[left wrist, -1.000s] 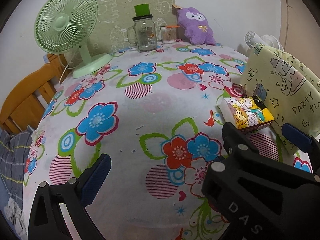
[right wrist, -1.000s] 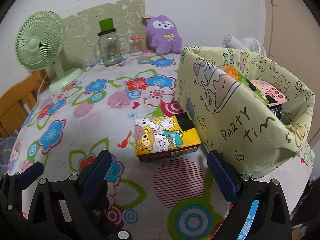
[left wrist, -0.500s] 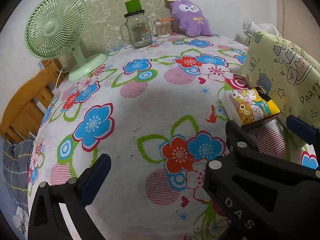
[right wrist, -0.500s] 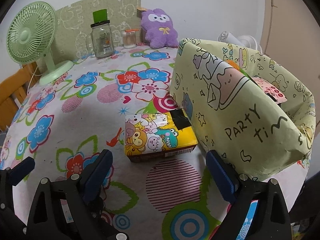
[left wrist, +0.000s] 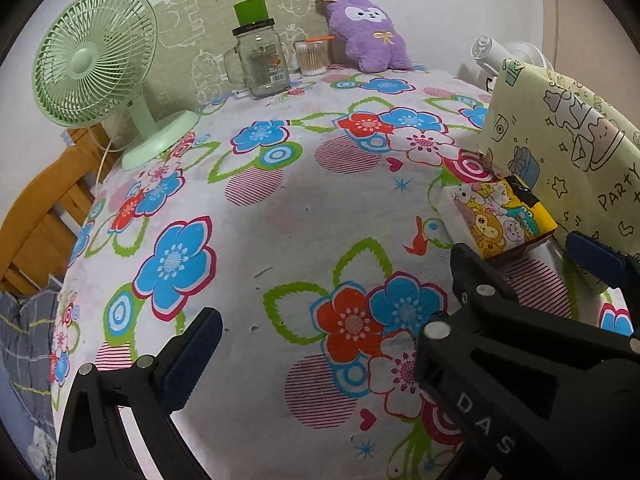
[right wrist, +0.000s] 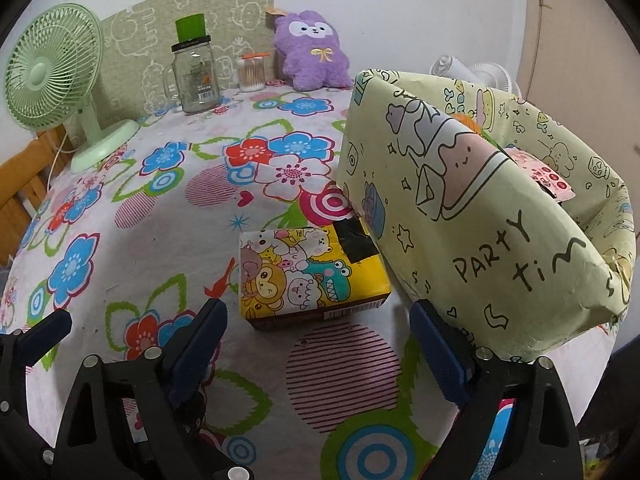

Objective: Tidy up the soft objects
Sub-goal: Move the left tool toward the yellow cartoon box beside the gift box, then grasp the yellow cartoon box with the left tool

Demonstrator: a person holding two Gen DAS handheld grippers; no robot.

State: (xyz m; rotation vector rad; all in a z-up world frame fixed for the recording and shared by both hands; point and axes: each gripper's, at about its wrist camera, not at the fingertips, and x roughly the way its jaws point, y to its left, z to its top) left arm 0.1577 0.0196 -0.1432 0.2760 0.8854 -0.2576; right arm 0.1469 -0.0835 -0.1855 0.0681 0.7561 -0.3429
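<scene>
**A:** where's the tissue pack (right wrist: 308,272) sitting? anything crowding it?

**B:** dead center on the flowered tablecloth (right wrist: 168,248), just ahead of the right gripper (right wrist: 320,344). Jaws wide but closing in, nothing between them yet. The paper bag (right wrist: 480,240) is right against it at 3 o'clock.

**A:** left gripper (left wrist: 332,336)?

**B:** wide open, empty, over bare cloth. Fan (right wrist: 44,84) at 10, glass jar (right wrist: 196,80) at 11, purple plush (right wrist: 316,56) at 12, all well clear.
</scene>
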